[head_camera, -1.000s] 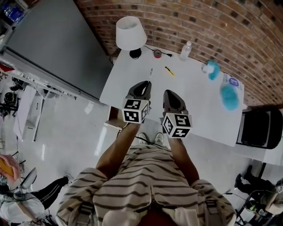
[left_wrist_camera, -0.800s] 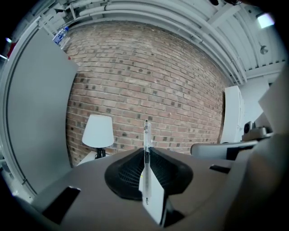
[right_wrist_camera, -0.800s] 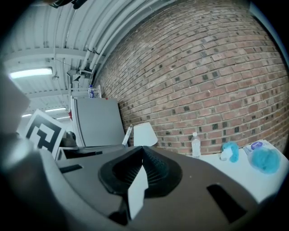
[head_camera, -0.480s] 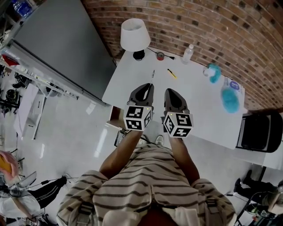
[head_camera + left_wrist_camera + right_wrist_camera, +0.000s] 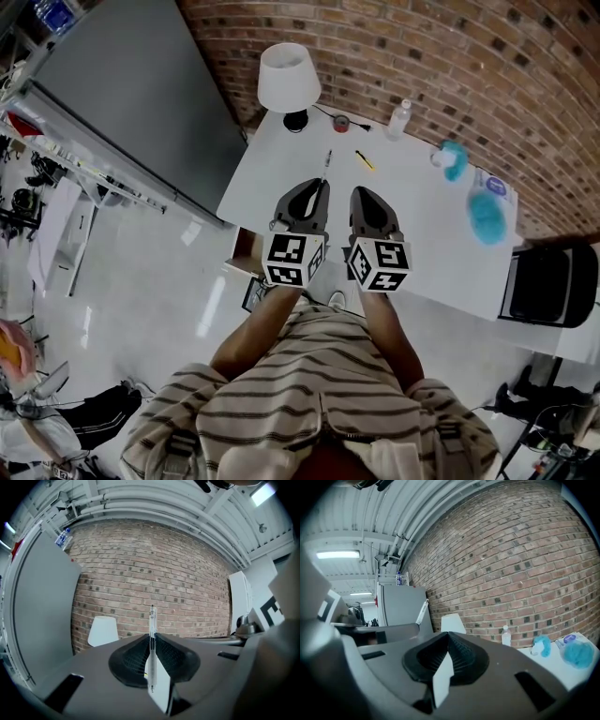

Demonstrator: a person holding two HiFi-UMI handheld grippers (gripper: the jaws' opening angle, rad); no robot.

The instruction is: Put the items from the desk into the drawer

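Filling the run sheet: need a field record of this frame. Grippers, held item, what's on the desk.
left gripper: shut on clear pen
right gripper: shut, nothing between jaws
desk: white, against brick wall
on desk: lamp, tape roll, water bottle, small yellow item, blue fluffy items

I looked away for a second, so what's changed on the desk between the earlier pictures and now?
The left gripper, shut on the pen, has risen slightly and drawn back toward the person. The lamp and bottle on the desk stayed put.
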